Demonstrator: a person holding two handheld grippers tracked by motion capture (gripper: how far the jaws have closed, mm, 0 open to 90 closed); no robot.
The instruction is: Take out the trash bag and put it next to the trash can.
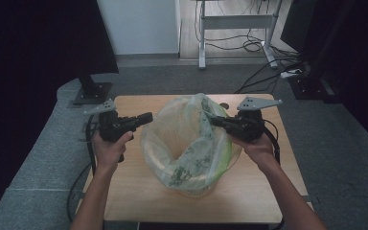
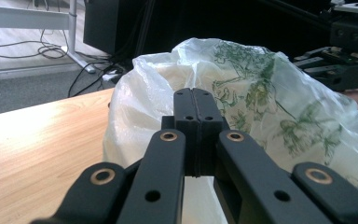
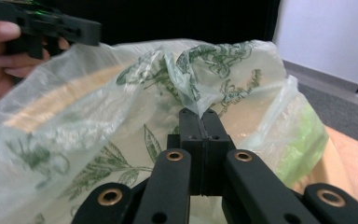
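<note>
A thin clear plastic bag (image 1: 199,143) printed with green leaves lines a pale ribbed basket (image 1: 172,139) in the middle of the wooden table (image 1: 129,187). My right gripper (image 1: 214,120) is shut on the bag's right rim. The film puckers into its jaw tips (image 3: 199,112) and is lifted there above the bag (image 3: 98,116). My left gripper (image 1: 148,116) is shut, with its tips (image 2: 192,91) just at the bag's (image 2: 261,93) left side. I see no film between its jaws. Each gripper is held in a hand.
A black monitor stand base (image 1: 92,93) sits just beyond the table's far left corner. On the floor behind lie cables (image 1: 263,72) and a white desk frame (image 1: 235,21). The table has a small round hole (image 1: 225,105) near its far edge.
</note>
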